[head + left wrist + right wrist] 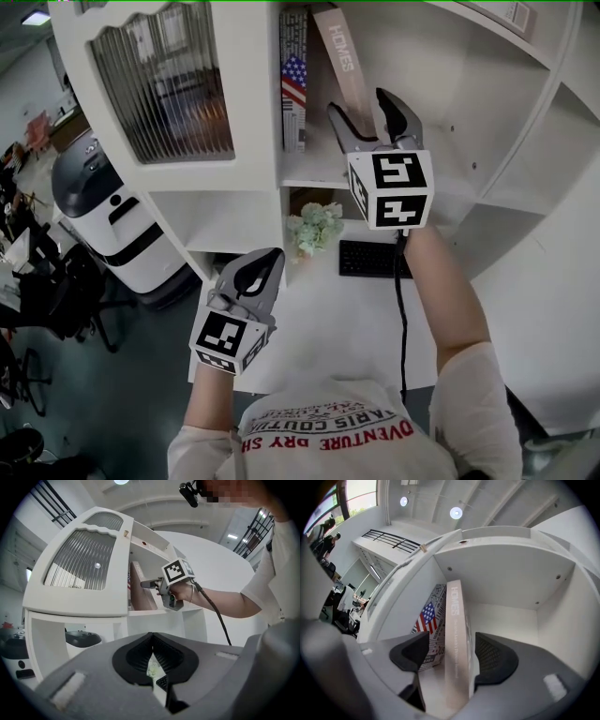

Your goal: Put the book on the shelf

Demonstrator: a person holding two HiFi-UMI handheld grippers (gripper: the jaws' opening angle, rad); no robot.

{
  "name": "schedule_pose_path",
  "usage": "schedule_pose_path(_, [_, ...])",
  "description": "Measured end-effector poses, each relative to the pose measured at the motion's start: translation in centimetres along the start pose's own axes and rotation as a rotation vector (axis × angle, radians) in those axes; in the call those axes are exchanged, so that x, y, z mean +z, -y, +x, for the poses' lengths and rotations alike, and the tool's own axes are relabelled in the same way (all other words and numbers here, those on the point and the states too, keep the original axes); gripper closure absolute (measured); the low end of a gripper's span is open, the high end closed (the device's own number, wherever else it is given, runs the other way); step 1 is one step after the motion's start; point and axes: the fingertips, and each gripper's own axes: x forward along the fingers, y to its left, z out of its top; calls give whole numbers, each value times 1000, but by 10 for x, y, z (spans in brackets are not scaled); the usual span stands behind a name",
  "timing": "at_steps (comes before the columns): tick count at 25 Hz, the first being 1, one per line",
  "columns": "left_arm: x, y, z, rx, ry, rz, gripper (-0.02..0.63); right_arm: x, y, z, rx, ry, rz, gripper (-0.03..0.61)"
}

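Observation:
A pale pink book with "HOMES" on its spine stands leaning in the open shelf compartment, its top tipped left against a book with a flag cover. My right gripper is open inside that compartment, one jaw on each side of the pink book. The left pad stands clear of it and the right pad is close beside it. The flag book shows behind the left jaw. My left gripper hangs low over the desk, shut and holding nothing. The left gripper view also shows the right gripper at the shelf.
A cabinet door with ribbed glass is left of the compartment. Below the shelf, a black keyboard and a small bunch of pale flowers lie on the white desk. A white machine stands at the left. A cable runs along the right forearm.

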Motion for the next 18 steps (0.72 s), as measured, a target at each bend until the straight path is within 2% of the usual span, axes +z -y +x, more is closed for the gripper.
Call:
schedule_pose_path(6, [-2,7,-12,-12,3,-14,609,4,-17,-66,23,74,64,302])
schedule_pose_path(7, [-3,7,-14,-13,3,-17,609,2,-19,-77,22,86,74,330])
schedule_pose_path(9, [-4,8,-19,-14,3,-23,609,-2,-25,-98,30,110,79,425])
schedule_pose_path(12, [-6,7,-25,-10,3,-32,609,-18,-38,-122,64,109,93,496])
schedule_pose_path(18, [-9,7,-31,-9,0,-47,609,-80,-53,-155,71,-3,182,578])
